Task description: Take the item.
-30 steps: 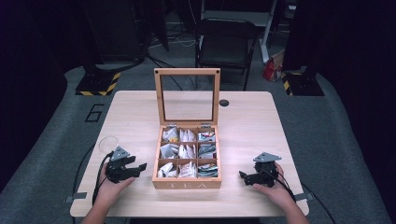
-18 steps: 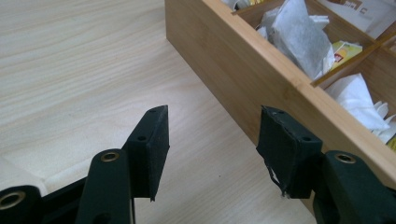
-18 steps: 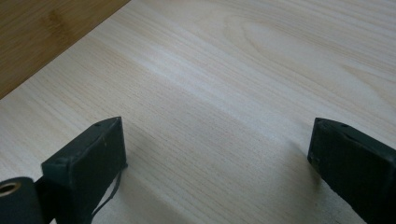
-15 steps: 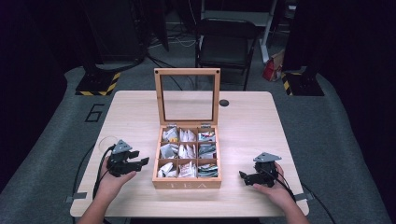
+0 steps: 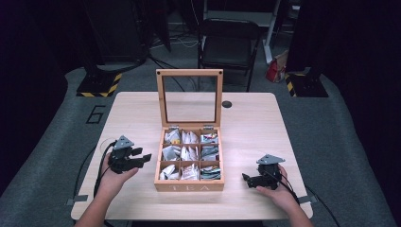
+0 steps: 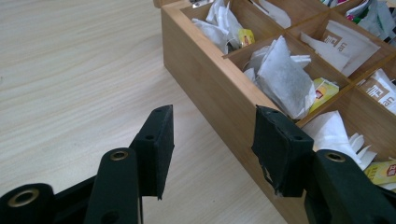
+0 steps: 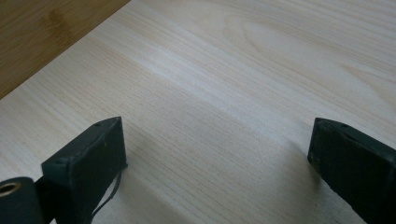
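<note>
Left hand-held gripper [image 5: 142,158]: held just beside the tea box's left wall, lifted off the desk and aimed at the box; its jaws stand partly apart with nothing between them and have just been closing, likely narrowing to fit a compartment.
Right hand-held gripper [image 5: 249,180]: low over bare desk to the right of the box, jaws wide apart and empty; it seems parked there to keep out of the way while the left one works.
Hands: two, one behind each gripper, with forearms coming in from the near edge.
Desk [image 5: 255,127]: one pale wooden top, carrying the box near its middle.
Tea box [image 5: 189,187]: one wooden box near the front edge, between the two grippers, with "TEA" on its front wall; placed within easy reach of both.
Compartments: nine, in three rows of three, all holding tea bags, so each kind stays sorted.
Tea bags [image 6: 285,79]: too many and too overlapped to count; white sachets with yellow tags lie in the row nearest the left gripper, in reach of it.
Lid [image 5: 189,97]: one, glass-paned in a wooden frame, standing upright at the back so the compartments are open from above.
Small dark round thing [image 5: 227,104]: one, on the desk right of the lid; what it is I cannot tell.
Chair [image 5: 228,45]: one, dark, beyond the desk's far edge.
</note>
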`<state>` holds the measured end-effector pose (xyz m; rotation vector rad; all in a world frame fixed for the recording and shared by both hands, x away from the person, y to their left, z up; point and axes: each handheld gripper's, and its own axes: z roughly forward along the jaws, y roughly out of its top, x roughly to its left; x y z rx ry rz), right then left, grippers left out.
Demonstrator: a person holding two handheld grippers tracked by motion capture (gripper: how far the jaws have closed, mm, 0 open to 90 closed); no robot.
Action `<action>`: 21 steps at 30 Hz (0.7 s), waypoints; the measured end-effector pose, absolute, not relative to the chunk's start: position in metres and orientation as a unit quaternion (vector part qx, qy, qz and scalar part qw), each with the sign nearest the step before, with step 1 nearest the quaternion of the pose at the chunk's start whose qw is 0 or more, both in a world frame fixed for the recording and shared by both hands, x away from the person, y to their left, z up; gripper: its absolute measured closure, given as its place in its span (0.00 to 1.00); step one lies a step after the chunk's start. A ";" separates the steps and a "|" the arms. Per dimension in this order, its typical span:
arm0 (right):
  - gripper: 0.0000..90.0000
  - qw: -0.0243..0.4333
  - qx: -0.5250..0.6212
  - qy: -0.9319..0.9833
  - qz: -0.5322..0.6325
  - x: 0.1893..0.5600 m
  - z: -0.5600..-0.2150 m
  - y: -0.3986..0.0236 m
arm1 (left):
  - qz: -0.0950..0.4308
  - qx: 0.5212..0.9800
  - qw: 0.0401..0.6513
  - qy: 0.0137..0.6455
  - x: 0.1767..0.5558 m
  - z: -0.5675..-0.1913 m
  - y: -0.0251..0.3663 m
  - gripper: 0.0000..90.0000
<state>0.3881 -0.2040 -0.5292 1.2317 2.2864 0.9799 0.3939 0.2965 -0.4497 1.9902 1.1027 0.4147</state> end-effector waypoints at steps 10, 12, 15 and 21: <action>0.04 0.182 0.436 0.810 0.347 0.388 -0.529 -0.204 | 0.169 0.795 0.400 0.423 0.400 -0.441 0.287 0.56; 0.04 0.182 0.436 0.810 0.347 0.388 -0.529 -0.204 | 0.169 0.798 0.400 0.418 0.401 -0.440 0.285 0.56; 0.04 0.182 0.436 0.810 0.347 0.388 -0.529 -0.204 | 0.167 0.799 0.400 0.417 0.403 -0.439 0.283 0.57; 0.04 0.182 0.436 0.810 0.347 0.388 -0.529 -0.204 | 0.165 0.802 0.403 0.408 0.408 -0.437 0.275 0.59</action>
